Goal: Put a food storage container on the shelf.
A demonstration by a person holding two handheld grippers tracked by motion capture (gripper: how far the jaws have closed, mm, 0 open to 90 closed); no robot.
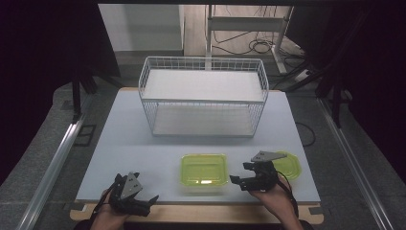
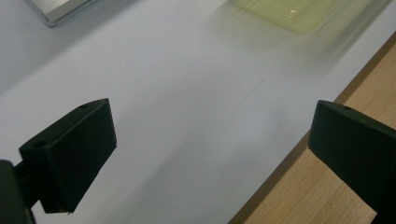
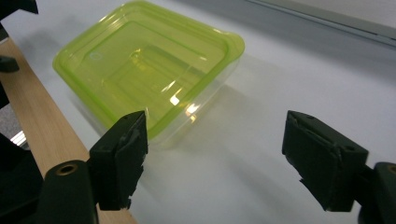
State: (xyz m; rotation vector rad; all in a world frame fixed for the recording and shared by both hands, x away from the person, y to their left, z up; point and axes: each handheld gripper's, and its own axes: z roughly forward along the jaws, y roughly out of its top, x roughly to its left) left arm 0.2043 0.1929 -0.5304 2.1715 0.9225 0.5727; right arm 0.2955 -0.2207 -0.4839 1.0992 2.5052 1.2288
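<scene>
Near the lidded green container [image 1: 203, 171], both claws are held spread and empty.
The left claw [image 1: 143, 197] is kept low at its left over the bench [image 1: 124, 143] edge; the right claw [image 1: 240, 173] is angled toward it from just beside its right.

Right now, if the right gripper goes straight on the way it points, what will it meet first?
Probably the green-lidded container. The right gripper has its jaws open, and the container lies just ahead, a little toward one jaw. Depth is unclear, so it might slide past along the white table.
</scene>
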